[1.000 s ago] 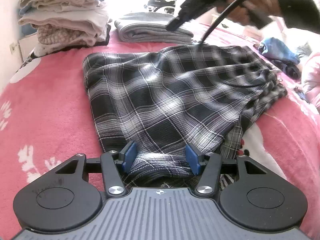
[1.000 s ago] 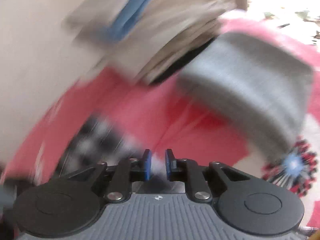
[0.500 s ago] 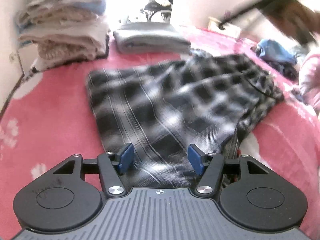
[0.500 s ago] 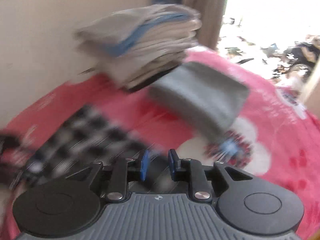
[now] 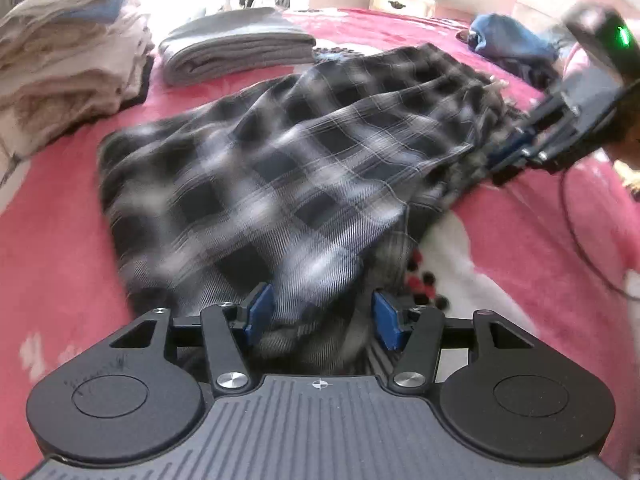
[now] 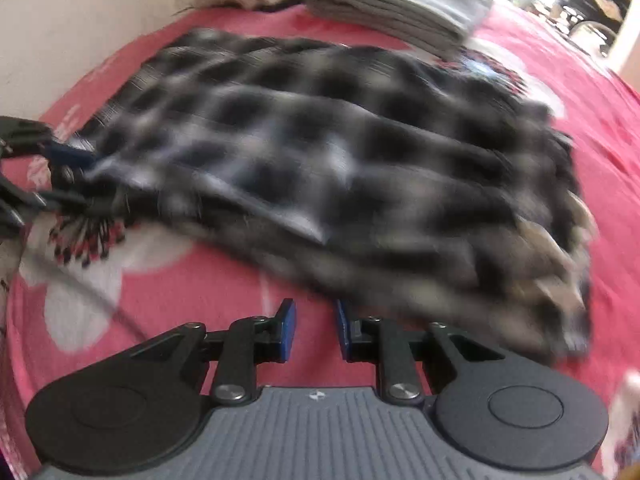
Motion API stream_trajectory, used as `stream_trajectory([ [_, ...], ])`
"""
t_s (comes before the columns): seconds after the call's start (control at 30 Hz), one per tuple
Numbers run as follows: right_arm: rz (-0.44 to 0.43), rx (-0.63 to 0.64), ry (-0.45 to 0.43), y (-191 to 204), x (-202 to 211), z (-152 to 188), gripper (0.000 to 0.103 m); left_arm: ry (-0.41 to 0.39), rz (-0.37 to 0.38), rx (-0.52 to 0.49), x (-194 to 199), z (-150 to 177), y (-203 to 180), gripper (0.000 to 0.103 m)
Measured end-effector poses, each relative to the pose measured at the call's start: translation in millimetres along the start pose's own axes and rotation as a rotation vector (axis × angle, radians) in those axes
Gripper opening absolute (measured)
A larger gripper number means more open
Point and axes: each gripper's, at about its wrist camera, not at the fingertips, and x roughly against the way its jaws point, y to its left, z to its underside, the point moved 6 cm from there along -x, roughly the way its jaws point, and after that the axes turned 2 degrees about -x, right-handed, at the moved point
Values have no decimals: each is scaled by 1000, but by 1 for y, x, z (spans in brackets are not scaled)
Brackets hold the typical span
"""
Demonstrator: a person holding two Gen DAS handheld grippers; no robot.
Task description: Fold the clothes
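Observation:
A black-and-white plaid garment lies spread on the pink blanket. My left gripper is open at its near end, with a bunched edge of the plaid cloth lying between the blue pads. My right gripper reaches in from the right at the garment's far side edge. In the right wrist view the plaid garment is blurred. The right gripper hovers just short of its edge, with a narrow gap and only blanket between the pads. My left gripper shows at the left edge, at the cloth.
A folded grey garment and a tall stack of folded pale laundry sit at the back left by the wall. A blue garment lies at the back right, with a nightstand beyond. A cable hangs on the right.
The right gripper swung from the far side of the garment down to its right edge. The left gripper stayed at the near end with its fingers open about the cloth.

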Motion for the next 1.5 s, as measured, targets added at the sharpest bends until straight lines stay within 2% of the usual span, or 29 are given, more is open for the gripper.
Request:
stream_trajectory([
  [0.07, 23, 34, -95, -1, 19, -9, 23, 0, 10, 51, 19, -1, 12, 57],
  [0.13, 11, 37, -213, 0, 36, -30, 24, 16, -6, 57, 30, 1, 25, 57],
  [0.2, -60, 39, -300, 4, 44, -57, 24, 33, -21, 63, 42, 3, 38, 58],
  [0.27, -157, 52, -343, 13, 43, -81, 24, 50, -37, 69, 54, 5, 52, 58],
  [0.33, -255, 110, -324, 35, 35, -96, 24, 65, -37, 48, 56, 9, 50, 58],
  [0.4, -301, 213, -275, 65, 20, -98, 24, 60, -40, -9, 53, 12, 37, 58],
  [0.53, -380, 404, -171, 120, -4, -73, 24, 23, -76, -146, 43, 16, 11, 58],
  [0.67, -437, 432, -92, 153, -23, -48, 24, 1, -119, -279, 28, 16, -3, 58],
  [0.77, -424, 411, -72, 161, -34, -37, 24, -1, -121, -355, 16, 14, -8, 57],
  [0.9, -363, 367, -122, 161, -36, -31, 24, 32, -162, -450, -6, 15, -10, 55],
  [0.97, -349, 369, -148, 160, -32, -30, 24, 34, -152, -428, -8, 13, -6, 54],
  [1.13, -348, 348, -157, 159, -34, -29, 24, 27, -106, -293, -5, 2, 7, 53],
  [1.2, -348, 337, -160, 159, -39, -31, 24, 31, -100, -298, -7, 1, 6, 53],
  [1.3, -350, 304, -164, 156, -42, -30, 24, 38, -101, -358, -12, 3, -3, 53],
  [1.33, -351, 297, -167, 156, -42, -30, 24, 37, -99, -368, -13, 4, -6, 49],
  [1.37, -351, 290, -170, 155, -42, -29, 24, 34, -93, -366, -13, 3, -6, 40],
  [1.47, -357, 285, -183, 155, -40, -29, 24, 26, -71, -296, -9, -4, 1, 21],
  [1.5, -360, 283, -188, 155, -40, -29, 24, 19, -61, -270, -7, -7, 4, 19],
])
